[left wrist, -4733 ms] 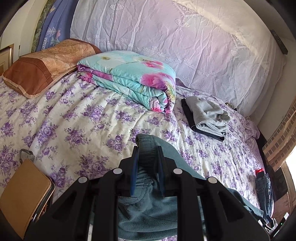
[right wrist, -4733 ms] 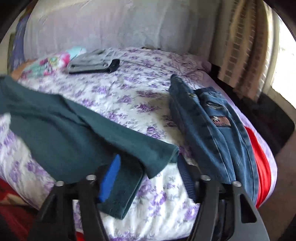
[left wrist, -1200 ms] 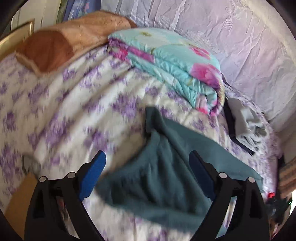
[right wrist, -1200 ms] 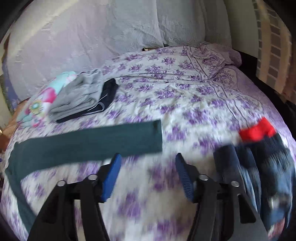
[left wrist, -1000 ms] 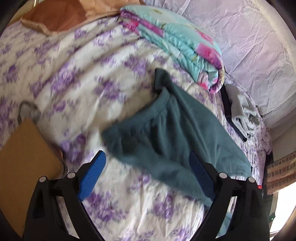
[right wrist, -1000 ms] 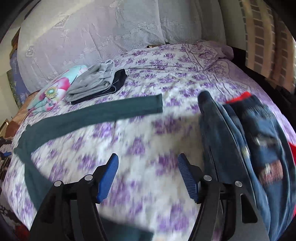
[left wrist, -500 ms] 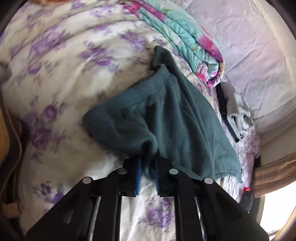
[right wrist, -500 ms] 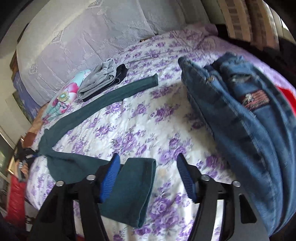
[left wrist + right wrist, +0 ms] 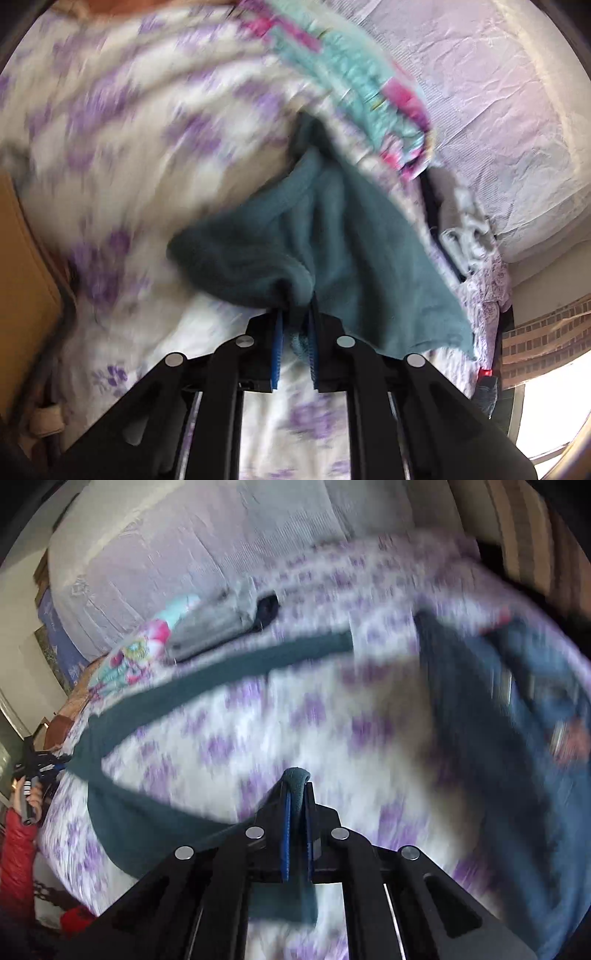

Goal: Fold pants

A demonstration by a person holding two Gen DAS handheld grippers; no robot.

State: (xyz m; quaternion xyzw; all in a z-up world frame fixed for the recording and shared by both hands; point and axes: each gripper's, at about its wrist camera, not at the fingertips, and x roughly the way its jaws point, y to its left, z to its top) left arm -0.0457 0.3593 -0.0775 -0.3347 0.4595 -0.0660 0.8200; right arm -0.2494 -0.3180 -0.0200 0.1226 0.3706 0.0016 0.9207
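Observation:
Teal fleece pants (image 9: 317, 236) lie on the purple-flowered bedsheet (image 9: 122, 122). In the left wrist view my left gripper (image 9: 294, 317) is shut on a bunched fold at the waist end, which is pulled up between the blue pads. In the right wrist view my right gripper (image 9: 296, 790) is shut on a rolled edge of the near pant leg (image 9: 147, 830). The other leg (image 9: 229, 668) stretches across the bed toward the far side. Both views are blurred by motion.
A folded floral quilt (image 9: 351, 85) and a grey folded garment (image 9: 465, 225) lie behind the pants. Blue jeans (image 9: 517, 738) are heaped at the right. A tan board (image 9: 22, 295) stands at the bed's left edge. A person's red sleeve (image 9: 16, 849) shows at far left.
Both grippers were open above the pants and now are shut on them, the left at the waist, the right on a leg edge. Both views have shifted and blurred.

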